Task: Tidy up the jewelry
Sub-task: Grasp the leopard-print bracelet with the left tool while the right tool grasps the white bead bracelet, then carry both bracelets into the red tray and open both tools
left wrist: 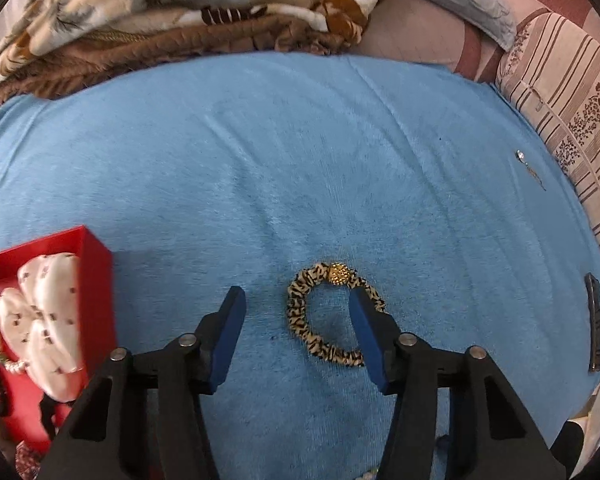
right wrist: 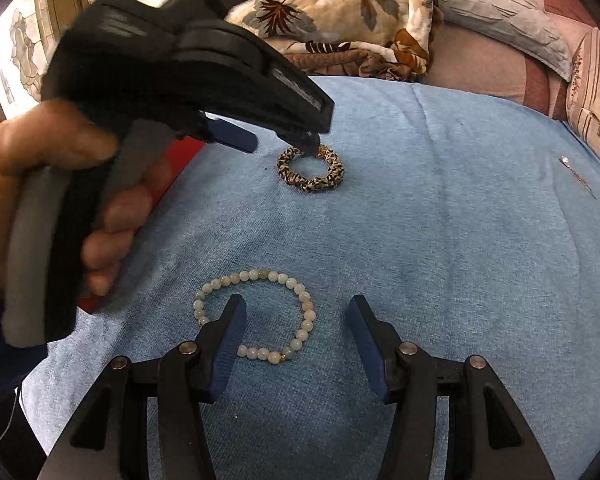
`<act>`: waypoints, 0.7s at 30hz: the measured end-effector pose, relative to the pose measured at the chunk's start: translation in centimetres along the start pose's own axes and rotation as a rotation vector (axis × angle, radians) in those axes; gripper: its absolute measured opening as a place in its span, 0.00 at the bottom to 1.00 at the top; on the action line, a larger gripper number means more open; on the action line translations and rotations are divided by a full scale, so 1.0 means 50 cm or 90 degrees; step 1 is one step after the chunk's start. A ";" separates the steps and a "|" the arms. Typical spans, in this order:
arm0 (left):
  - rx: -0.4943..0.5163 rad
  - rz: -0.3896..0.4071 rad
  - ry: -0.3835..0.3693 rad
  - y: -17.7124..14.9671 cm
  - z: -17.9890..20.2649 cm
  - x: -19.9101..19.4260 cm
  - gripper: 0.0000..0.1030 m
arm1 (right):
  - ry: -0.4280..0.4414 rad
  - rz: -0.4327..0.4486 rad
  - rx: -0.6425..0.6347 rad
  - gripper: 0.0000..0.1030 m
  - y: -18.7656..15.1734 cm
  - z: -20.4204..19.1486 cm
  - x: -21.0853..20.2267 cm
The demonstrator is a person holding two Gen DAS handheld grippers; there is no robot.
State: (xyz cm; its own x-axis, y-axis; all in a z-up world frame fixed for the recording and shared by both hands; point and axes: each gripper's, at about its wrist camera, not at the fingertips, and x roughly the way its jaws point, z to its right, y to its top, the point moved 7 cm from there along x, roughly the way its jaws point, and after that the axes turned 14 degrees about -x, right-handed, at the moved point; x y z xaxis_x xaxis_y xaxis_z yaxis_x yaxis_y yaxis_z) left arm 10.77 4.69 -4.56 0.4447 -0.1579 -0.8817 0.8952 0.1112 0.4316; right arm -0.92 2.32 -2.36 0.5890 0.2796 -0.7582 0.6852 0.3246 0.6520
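A soft blue cloth (left wrist: pixel 300 160) covers the bed. On it lies a round, stripy black-and-cream bracelet with a sparkly gold bead (left wrist: pixel 332 316). The left gripper (left wrist: pixel 298 300) hangs over it with its blue fingers (left wrist: pixel 232 336) wide apart and holds nothing. One finger is outside the ring and the other covers its right side.

To the left sits a red box (left wrist: pixel 96 276) with a white spotted fabric bow (left wrist: pixel 44 320) and a string of small pearls (left wrist: pixel 4 354) inside.

A ring of pale round beads (right wrist: pixel 260 312) lies on the cloth nearer the right gripper (right wrist: pixel 298 300). That gripper is also wide open and empty, with one finger over the ring's left side.

A small silver piece (left wrist: pixel 528 168) lies far off to the right, and a dark flat bar (left wrist: pixel 594 320) lies at the cloth's right edge.
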 end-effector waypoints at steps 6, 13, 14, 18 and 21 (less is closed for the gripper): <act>0.026 0.002 0.009 -0.020 0.020 0.006 0.06 | 0.007 0.013 0.004 0.16 0.003 0.001 -0.001; 0.011 0.020 -0.019 -0.037 0.018 -0.058 0.06 | 0.042 0.029 0.046 0.07 0.002 0.011 -0.016; 0.008 0.024 -0.022 -0.038 0.015 -0.071 0.06 | 0.044 0.029 0.054 0.07 0.002 0.014 -0.020; -0.015 0.042 -0.045 -0.046 0.005 -0.135 0.06 | 0.038 0.041 0.069 0.07 0.010 0.022 -0.044; -0.027 0.058 -0.066 -0.054 -0.002 -0.189 0.06 | 0.034 0.055 0.075 0.07 0.014 0.021 -0.075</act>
State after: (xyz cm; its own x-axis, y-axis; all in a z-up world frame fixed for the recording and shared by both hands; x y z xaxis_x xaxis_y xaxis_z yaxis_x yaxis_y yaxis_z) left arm 4.13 5.99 2.59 0.5268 -0.2455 -0.8138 0.8498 0.1712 0.4985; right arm -2.20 0.56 0.97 0.6265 0.3500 -0.6964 0.6803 0.1905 0.7077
